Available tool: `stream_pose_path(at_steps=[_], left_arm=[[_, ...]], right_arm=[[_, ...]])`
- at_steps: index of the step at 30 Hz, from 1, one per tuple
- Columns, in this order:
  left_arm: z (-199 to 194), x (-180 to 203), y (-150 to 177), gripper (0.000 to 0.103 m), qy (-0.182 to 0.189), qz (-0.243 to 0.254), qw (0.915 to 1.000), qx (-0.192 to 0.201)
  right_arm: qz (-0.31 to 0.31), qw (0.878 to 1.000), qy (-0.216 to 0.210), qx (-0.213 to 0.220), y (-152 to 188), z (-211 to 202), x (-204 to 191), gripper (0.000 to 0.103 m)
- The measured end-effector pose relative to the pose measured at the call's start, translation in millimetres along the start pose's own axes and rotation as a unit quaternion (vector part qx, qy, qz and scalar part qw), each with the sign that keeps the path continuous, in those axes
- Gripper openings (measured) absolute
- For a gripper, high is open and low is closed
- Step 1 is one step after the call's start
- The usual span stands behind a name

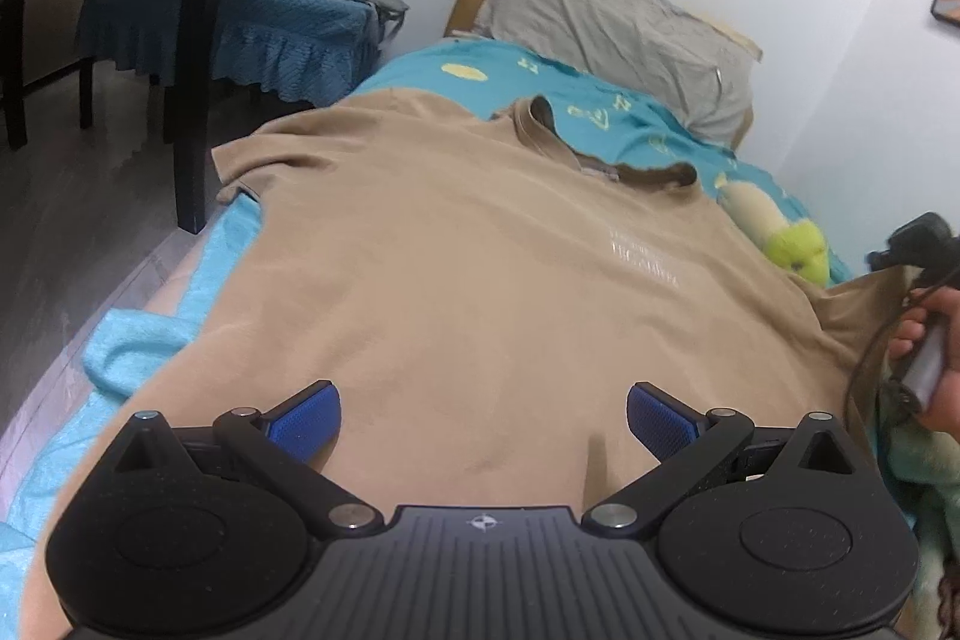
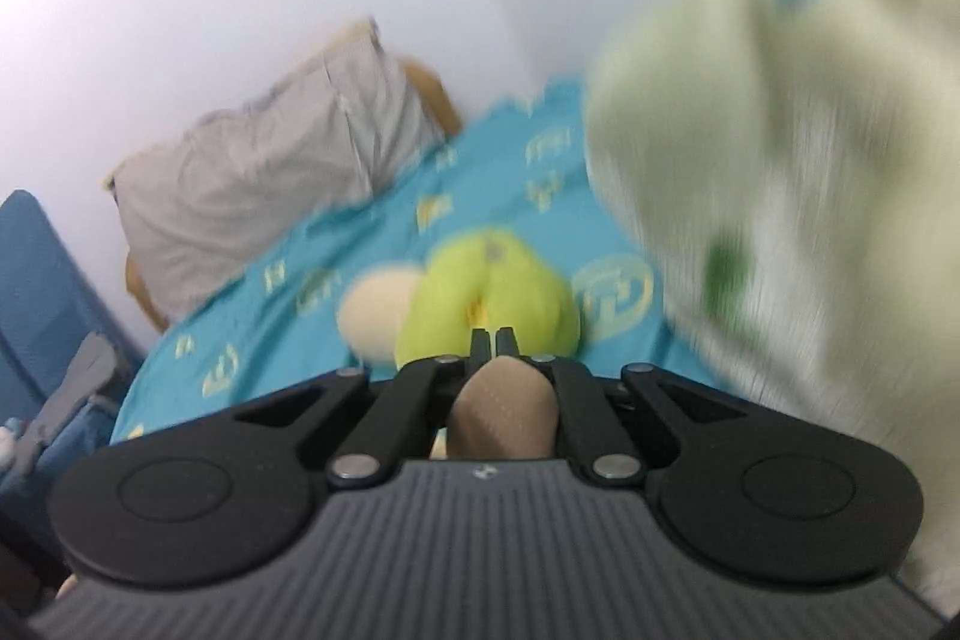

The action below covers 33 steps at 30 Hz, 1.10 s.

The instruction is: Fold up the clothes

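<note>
Your left tool (image 1: 483, 421) hovers spread wide above the tan T-shirt (image 1: 480, 268), laid flat on the turquoise-sheeted bed (image 1: 528, 70). Your right tool (image 2: 494, 340) is pinched tight on a fold of the shirt's fabric. A blurred pale printed cloth (image 2: 780, 190) hides the right side; a green plush toy (image 2: 492, 292) and grey pillow (image 1: 624, 22) lie beyond.

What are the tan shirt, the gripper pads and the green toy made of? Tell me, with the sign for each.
Tan shirt: soft matte knit, probably cotton jersey; it drapes in loose folds, with a ribbed collar. Left gripper pads: blue, finely dotted texture, likely rubber or a similar grippy polymer. Green toy: fuzzy plush, by its rounded stuffed shape; blur hides the detail.
</note>
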<state>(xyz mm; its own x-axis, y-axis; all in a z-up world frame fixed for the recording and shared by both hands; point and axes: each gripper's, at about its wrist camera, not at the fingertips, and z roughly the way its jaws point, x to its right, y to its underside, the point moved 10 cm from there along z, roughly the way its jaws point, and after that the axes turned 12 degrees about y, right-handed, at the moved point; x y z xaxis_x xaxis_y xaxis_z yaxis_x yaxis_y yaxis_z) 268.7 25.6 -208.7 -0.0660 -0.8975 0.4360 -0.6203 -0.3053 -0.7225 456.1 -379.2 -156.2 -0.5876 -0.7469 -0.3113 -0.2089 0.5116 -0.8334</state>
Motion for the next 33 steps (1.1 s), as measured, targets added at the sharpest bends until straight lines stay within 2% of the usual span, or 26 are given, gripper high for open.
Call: stream_pose_path(at_steps=[3, 6, 9, 11, 13, 16, 19, 21, 24, 25, 26, 28, 31, 33], left_arm=[[-10, -1, -10, 0.103, -0.001, -0.006, 0.9998, 0.019], [-21, -6, -22, 0.103, -0.003, -0.022, 0.9990, 0.039], [-34, -15, -37, 0.103, -0.013, -0.035, 0.9973, 0.064], [-43, -26, -47, 0.103, -0.024, -0.041, 0.9955, 0.082], [-49, -38, -55, 0.103, -0.036, -0.050, 0.9937, 0.093], [-55, -55, -64, 0.103, -0.052, -0.065, 0.9913, 0.102], [-52, -65, -64, 0.103, -0.058, -0.071, 0.9910, 0.097], [-49, -65, -61, 0.103, -0.058, -0.068, 0.9919, 0.090], [-43, -62, -55, 0.103, -0.057, -0.060, 0.9936, 0.077], [-41, -61, -53, 0.103, -0.057, -0.057, 0.9941, 0.073], [-39, -59, -51, 0.103, -0.056, -0.054, 0.9945, 0.069], [-36, -57, -48, 0.103, -0.056, -0.048, 0.9954, 0.061], [-30, -53, -42, 0.103, -0.054, -0.040, 0.9965, 0.048], [-32, -45, -38, 0.103, -0.048, -0.031, 0.9974, 0.044]], right_arm=[[-0.022, 0.999, -0.009, 0.035, -21, -27, -20, 0.004], [-0.048, 0.997, -0.036, 0.055, -32, -53, -54, 0.004], [-0.114, 0.987, -0.075, 0.086, -23, -82, -108, 0.004], [-0.168, 0.975, -0.111, 0.095, 2, -99, -154, 0.004], [-0.216, 0.962, -0.148, 0.079, 42, -109, -193, 0.004], [-0.269, 0.945, -0.183, 0.033, 115, -104, -232, 0.004], [-0.310, 0.931, -0.190, -0.014, 178, -90, -248, 0.005], [-0.311, 0.931, -0.189, -0.034, 197, -88, -247, 0.005], [-0.293, 0.933, -0.194, -0.070, 196, -83, -243, 0.009], [-0.293, 0.932, -0.198, -0.082, 193, -85, -241, 0.023], [-0.293, 0.930, -0.201, -0.094, 189, -86, -239, 0.053], [-0.272, 0.932, -0.220, -0.096, 174, -102, -227, 0.084], [-0.243, 0.933, -0.246, -0.100, 143, -141, -201, 0.085], [-0.228, 0.936, -0.249, -0.101, 122, -172, -176, 0.085]])
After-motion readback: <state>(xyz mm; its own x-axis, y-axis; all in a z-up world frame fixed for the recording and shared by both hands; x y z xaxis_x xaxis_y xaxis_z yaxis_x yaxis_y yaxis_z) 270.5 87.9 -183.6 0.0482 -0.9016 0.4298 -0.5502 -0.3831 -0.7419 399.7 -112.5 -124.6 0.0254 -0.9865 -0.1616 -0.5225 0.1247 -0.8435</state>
